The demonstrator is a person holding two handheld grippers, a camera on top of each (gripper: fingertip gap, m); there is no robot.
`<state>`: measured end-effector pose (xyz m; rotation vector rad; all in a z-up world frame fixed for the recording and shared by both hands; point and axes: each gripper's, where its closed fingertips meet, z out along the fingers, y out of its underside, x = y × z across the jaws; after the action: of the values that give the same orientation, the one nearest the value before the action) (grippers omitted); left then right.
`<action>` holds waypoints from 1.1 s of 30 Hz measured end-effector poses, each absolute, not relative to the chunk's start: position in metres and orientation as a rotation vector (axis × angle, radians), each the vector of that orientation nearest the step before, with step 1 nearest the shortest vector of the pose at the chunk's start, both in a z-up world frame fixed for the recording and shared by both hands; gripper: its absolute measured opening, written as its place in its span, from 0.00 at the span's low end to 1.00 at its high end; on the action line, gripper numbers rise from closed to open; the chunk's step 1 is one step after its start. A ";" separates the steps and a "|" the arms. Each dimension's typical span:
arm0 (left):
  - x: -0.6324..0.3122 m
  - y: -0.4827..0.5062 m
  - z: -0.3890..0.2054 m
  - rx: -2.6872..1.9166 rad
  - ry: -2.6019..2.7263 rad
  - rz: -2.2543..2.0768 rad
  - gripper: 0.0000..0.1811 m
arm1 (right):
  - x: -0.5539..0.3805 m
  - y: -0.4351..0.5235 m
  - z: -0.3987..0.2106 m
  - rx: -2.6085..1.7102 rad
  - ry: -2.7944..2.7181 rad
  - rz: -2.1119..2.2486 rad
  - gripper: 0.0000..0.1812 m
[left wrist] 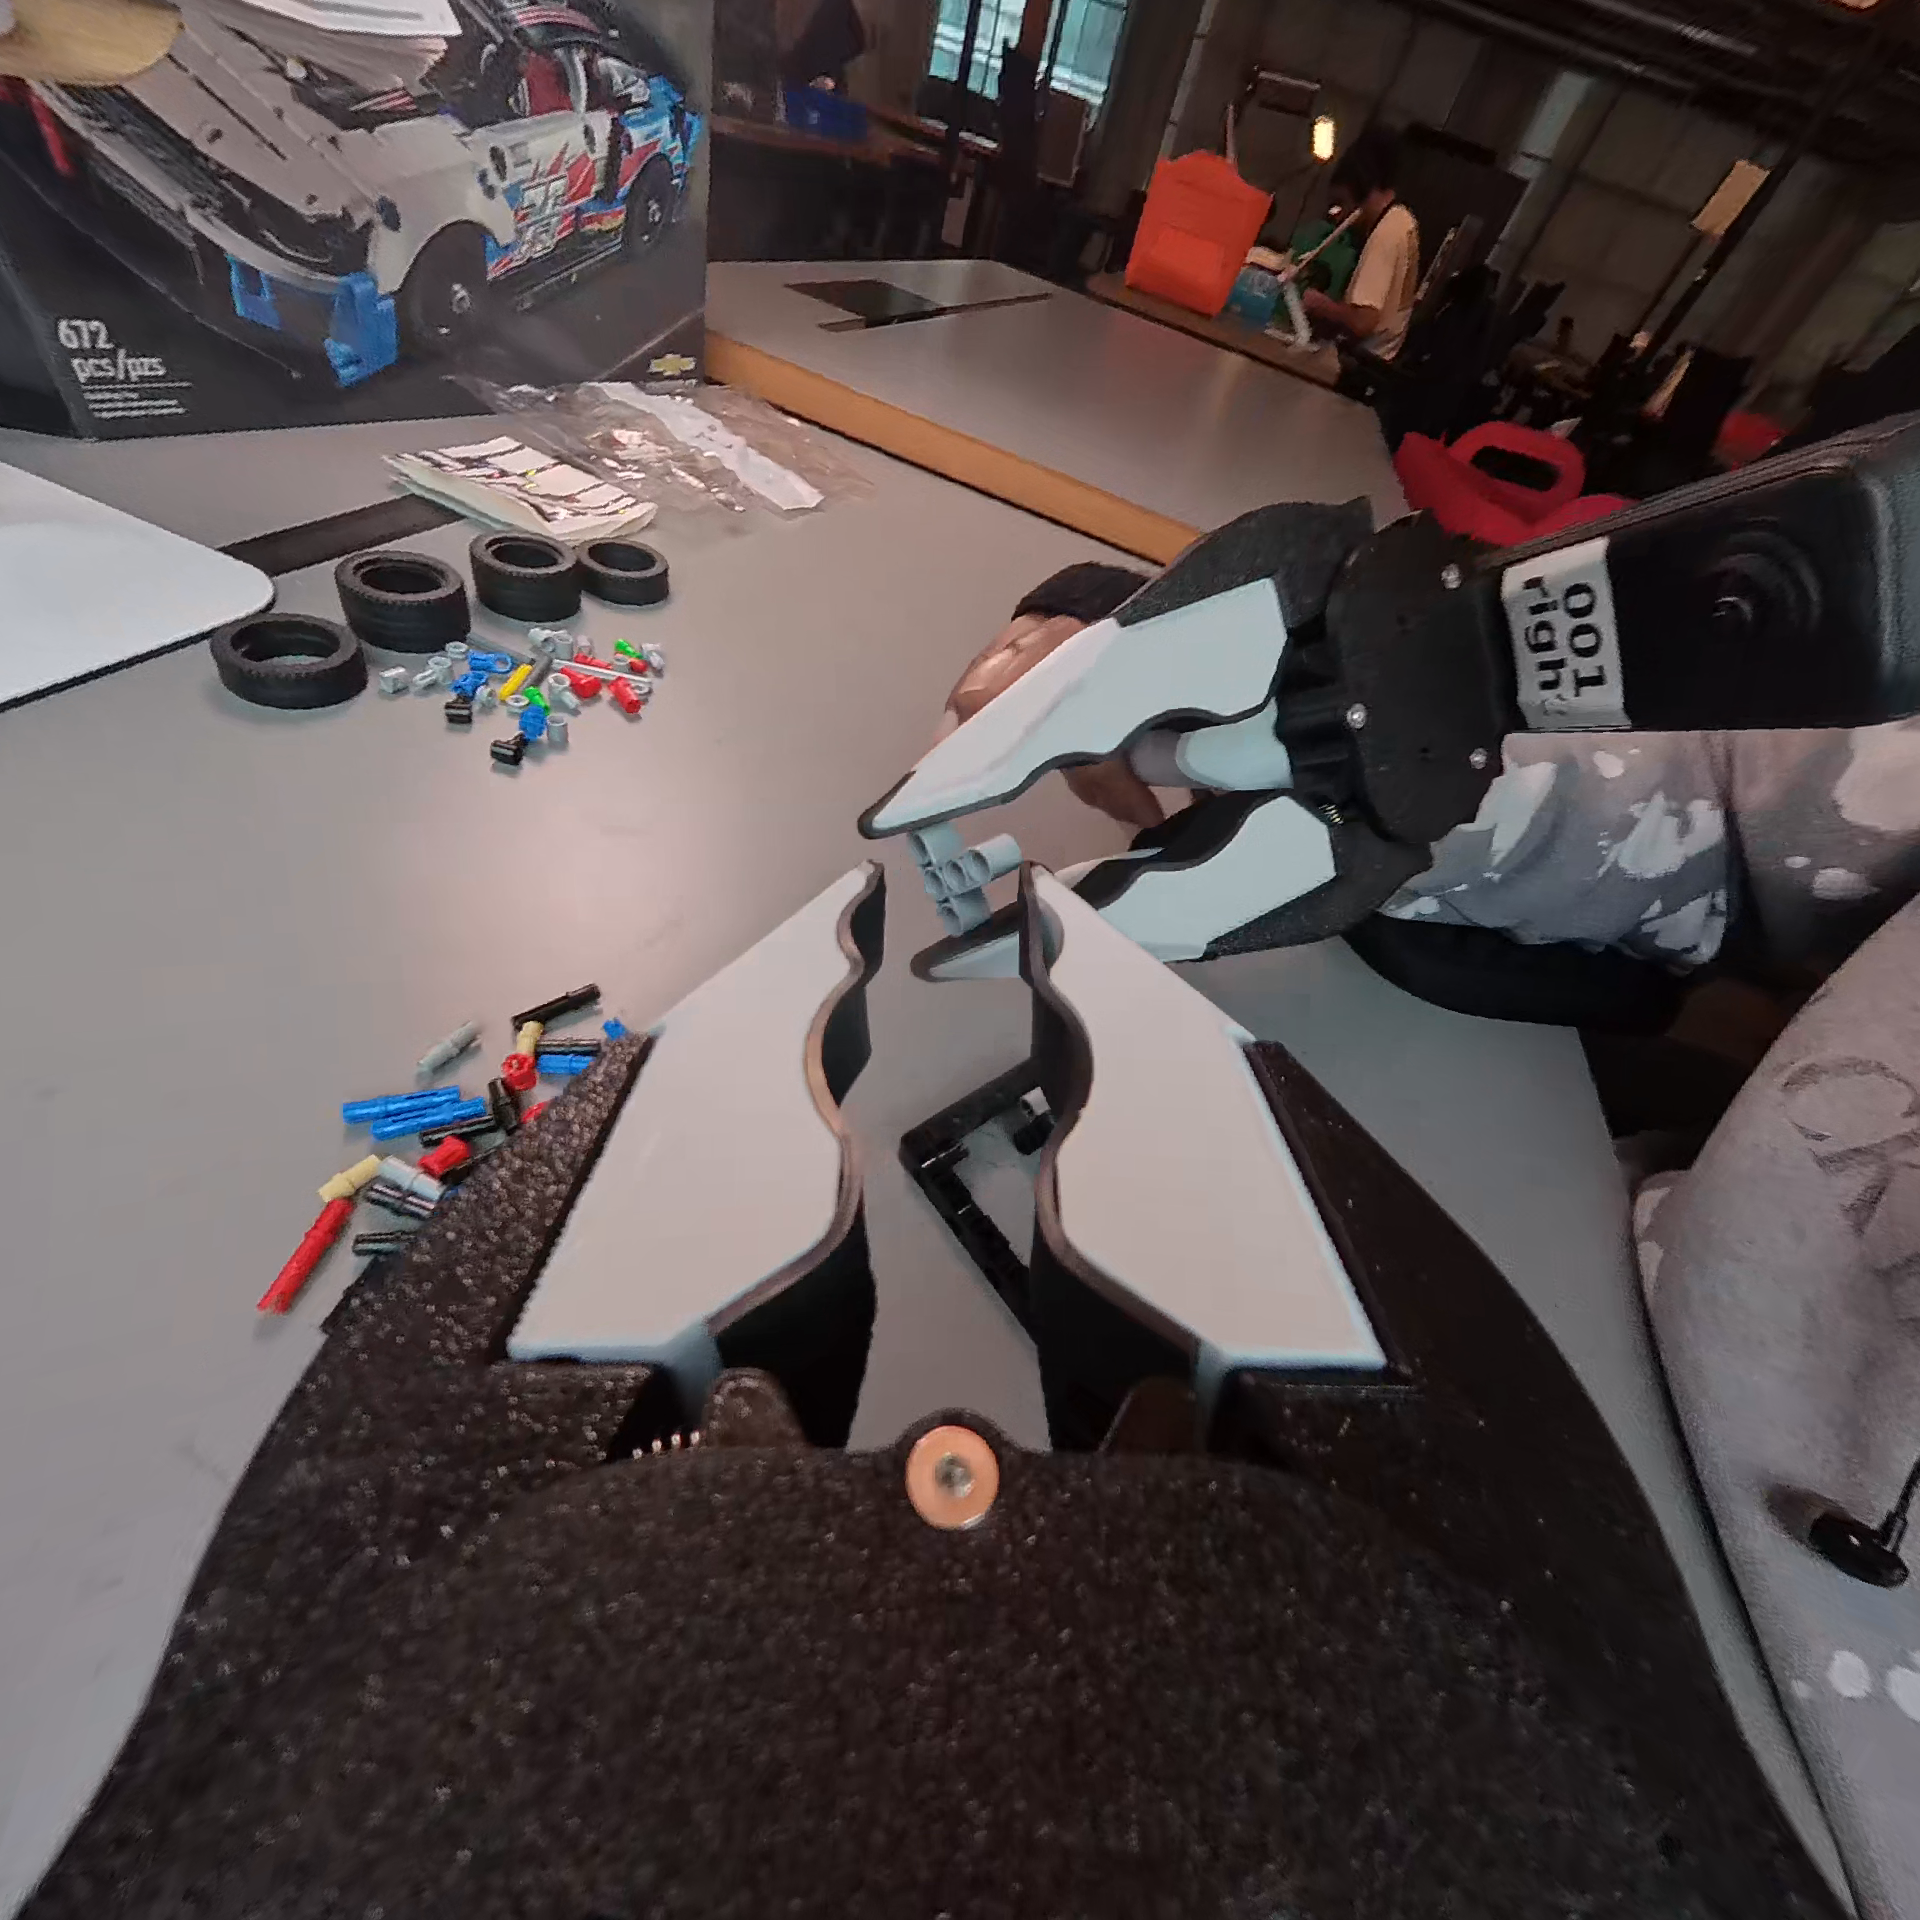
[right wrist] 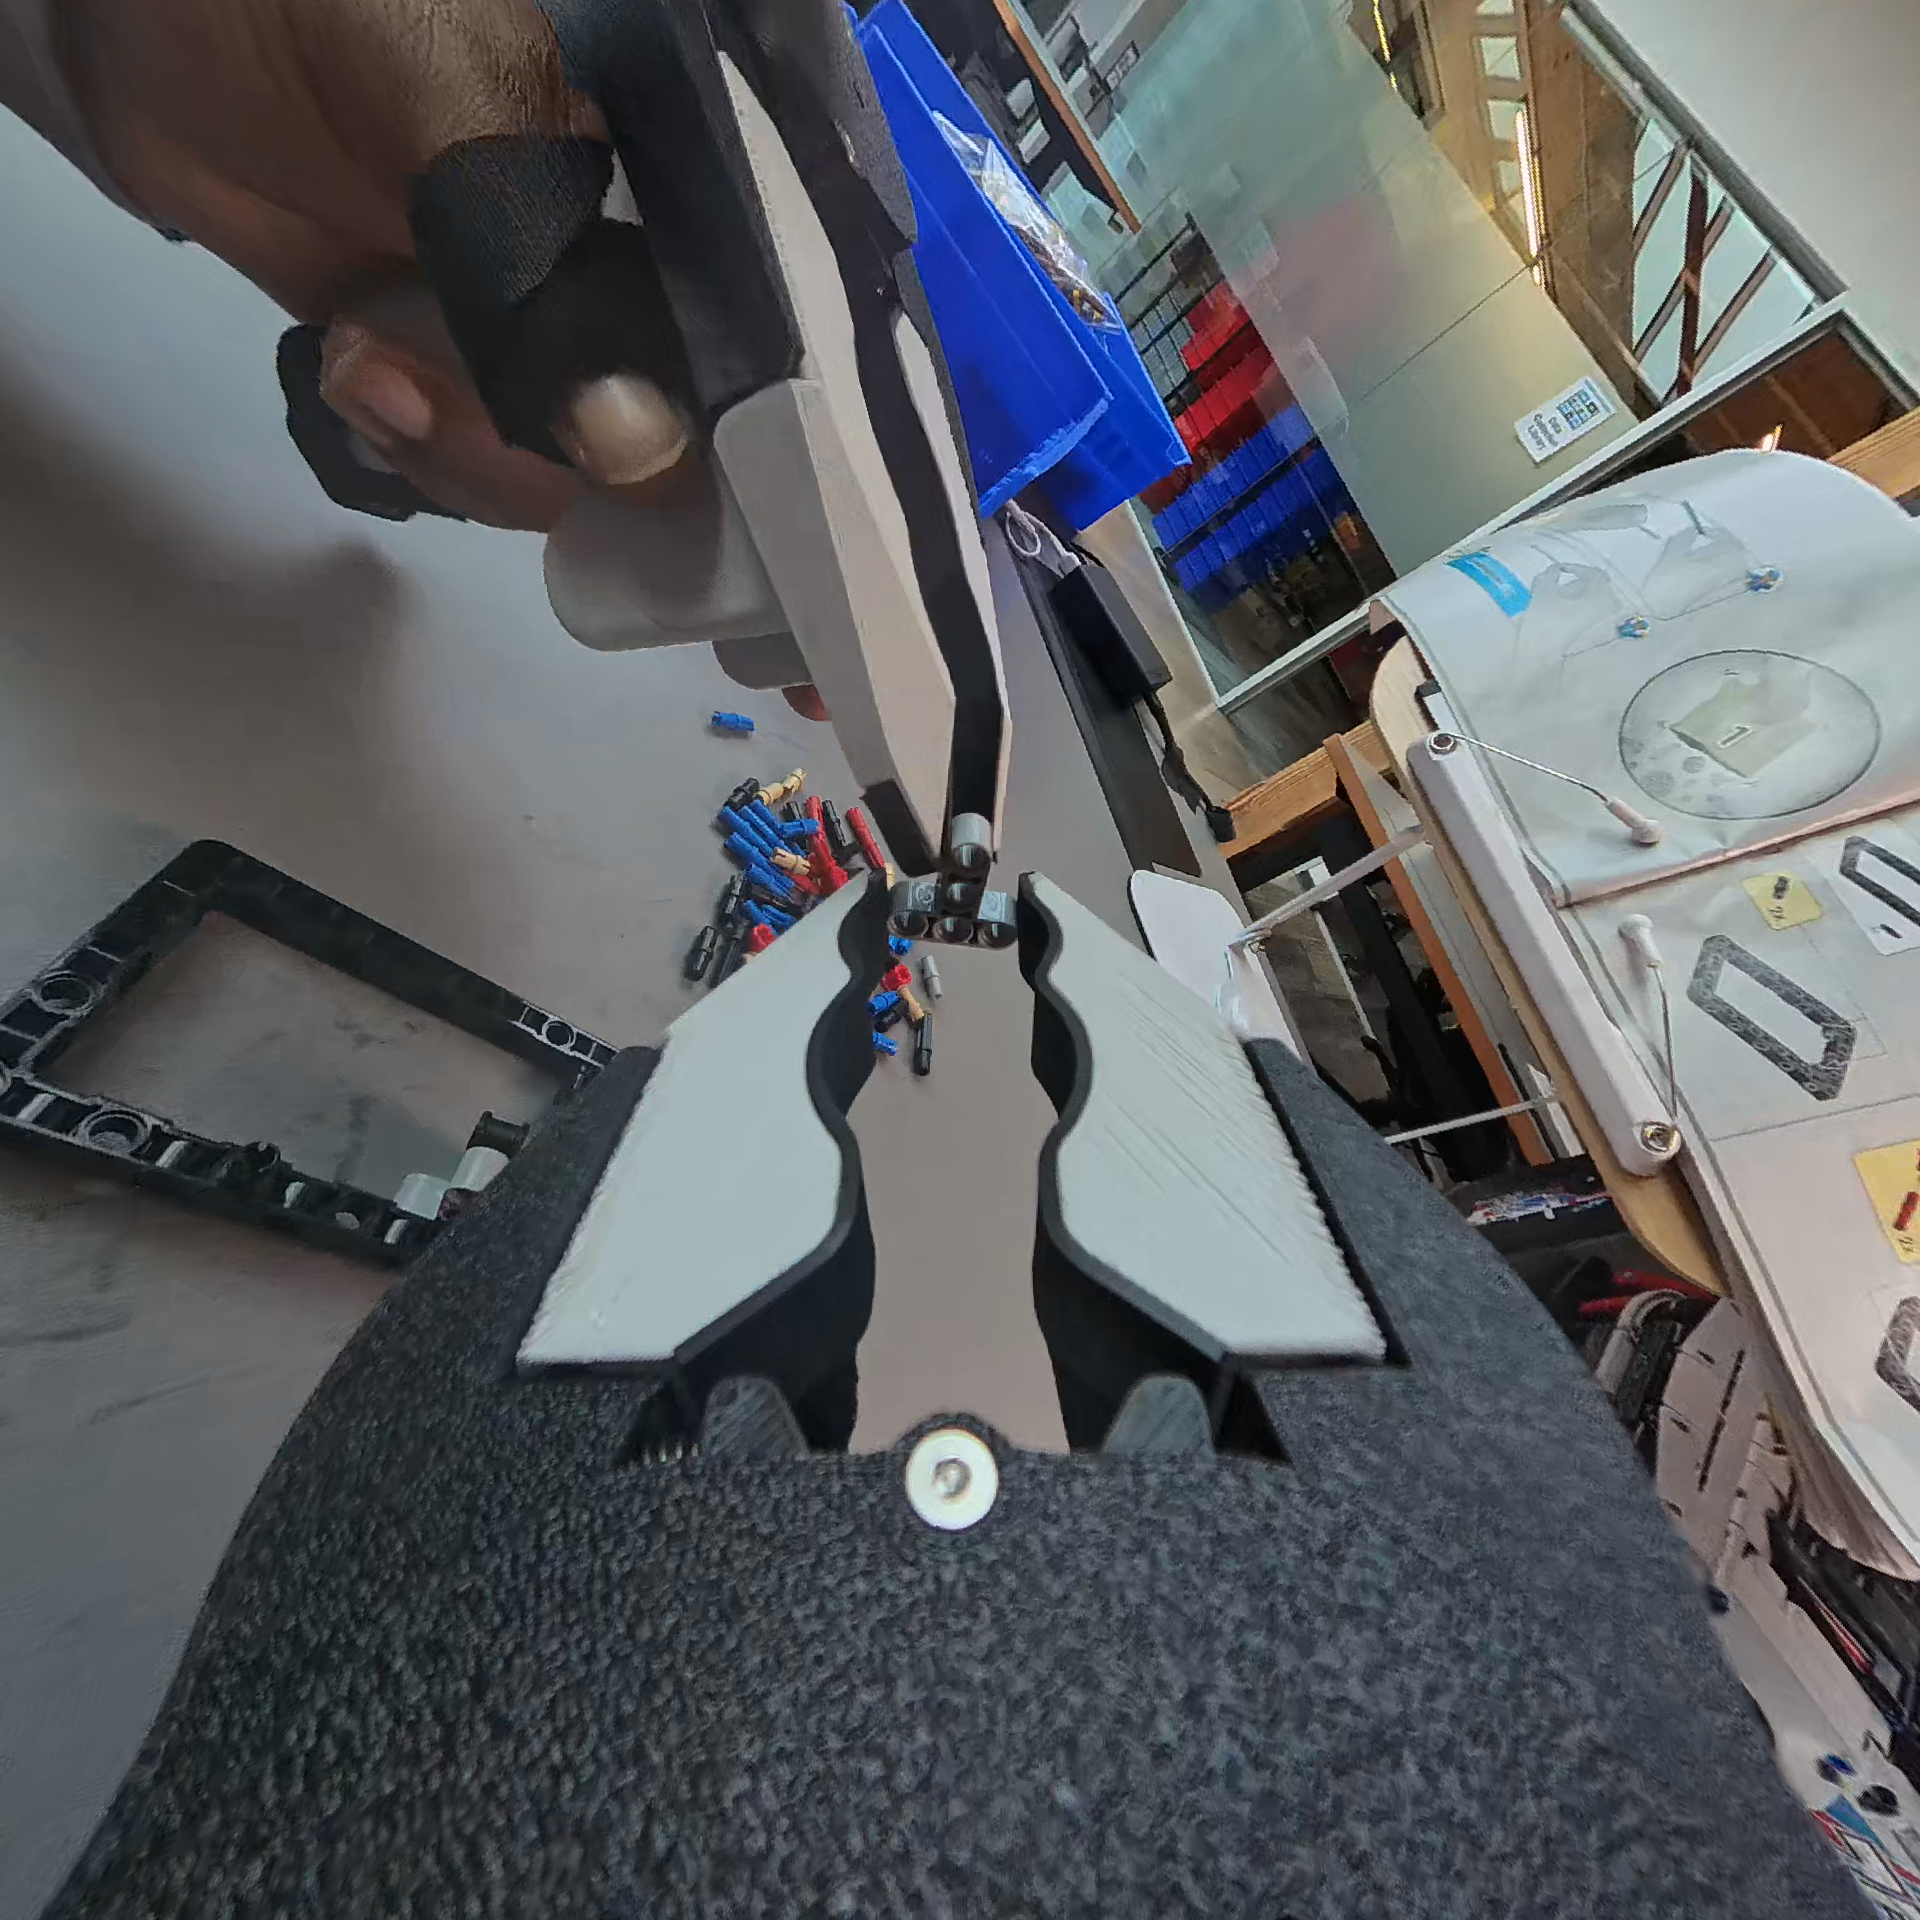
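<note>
A small grey T-shaped beam [left wrist: 961, 878] hangs above the grey table, held between both grippers. My left gripper [left wrist: 954, 875] has its two fingertips on either side of the beam, along the stem. My right gripper [left wrist: 906, 891] comes in from the right and clamps the beam's crossbar from above and below. In the right wrist view the beam [right wrist: 951, 920] spans my right gripper's [right wrist: 951, 894] tips, and my left gripper [right wrist: 951, 828] comes down from above onto the stem. A black rectangular frame [right wrist: 260, 1049] lies flat on the table; it also shows in the left wrist view [left wrist: 971, 1195] under my left fingers.
A pile of blue, red, black and tan pins [left wrist: 436, 1122] lies at the left. Farther back lie several black tyres [left wrist: 405, 597], more small parts [left wrist: 540, 686], plastic bags [left wrist: 675, 436] and the set's box [left wrist: 343, 208]. An open instruction booklet [right wrist: 1714, 831] and a blue bin [right wrist: 1018, 343] stand nearby. Both grippers' tips are close together, under 4 cm apart.
</note>
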<state>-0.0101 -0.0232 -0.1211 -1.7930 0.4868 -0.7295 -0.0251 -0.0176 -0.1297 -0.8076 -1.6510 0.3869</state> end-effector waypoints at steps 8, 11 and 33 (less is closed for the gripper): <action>-0.009 -0.016 -0.123 -1.801 0.407 -0.708 0.06 | -0.029 -0.006 -0.133 -0.775 -1.650 0.134 0.14; -0.016 -0.013 -0.120 -1.798 0.393 -0.644 0.04 | -0.029 -0.007 -0.129 -0.795 -1.613 0.209 0.15; -0.141 -0.015 -0.139 -2.032 0.277 -0.069 0.24 | 0.030 -0.038 -0.186 -1.254 -2.127 1.053 0.14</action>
<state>-0.1410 -0.0149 -0.1395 -2.0322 0.2768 -0.0691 0.0303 -0.0378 -0.1865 -1.2536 -2.1272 1.0534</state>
